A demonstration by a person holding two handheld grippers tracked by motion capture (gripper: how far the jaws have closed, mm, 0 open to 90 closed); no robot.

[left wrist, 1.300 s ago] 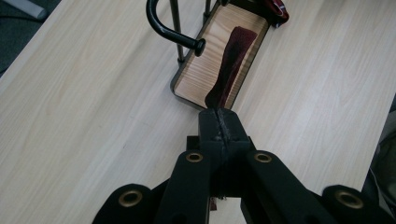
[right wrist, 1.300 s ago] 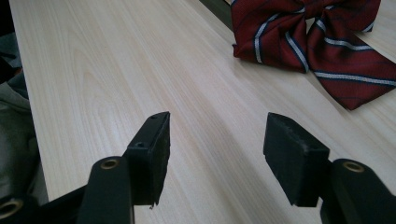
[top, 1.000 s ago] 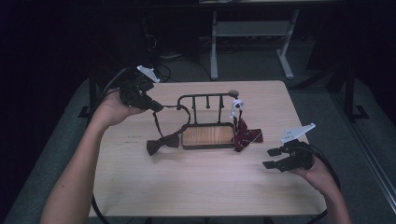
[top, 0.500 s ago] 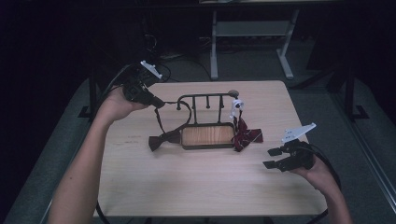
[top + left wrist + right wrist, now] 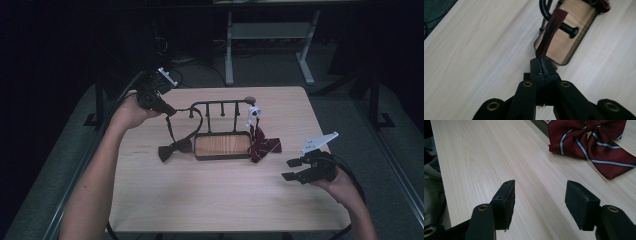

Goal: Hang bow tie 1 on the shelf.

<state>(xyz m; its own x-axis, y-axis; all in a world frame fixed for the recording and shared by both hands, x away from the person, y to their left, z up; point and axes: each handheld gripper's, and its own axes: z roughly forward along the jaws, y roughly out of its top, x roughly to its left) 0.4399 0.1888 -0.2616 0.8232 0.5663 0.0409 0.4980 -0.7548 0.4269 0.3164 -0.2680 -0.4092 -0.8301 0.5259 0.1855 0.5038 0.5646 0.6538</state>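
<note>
High view: the left gripper lifts a dark strap beside the black metal rack; its bow rests on the pale wooden table. Left gripper view: jaws pressed together, pinching the maroon fabric strap above the rack's rounded wooden base. Right gripper view: the right gripper stands spread, empty, near a red striped bow tie.
</note>
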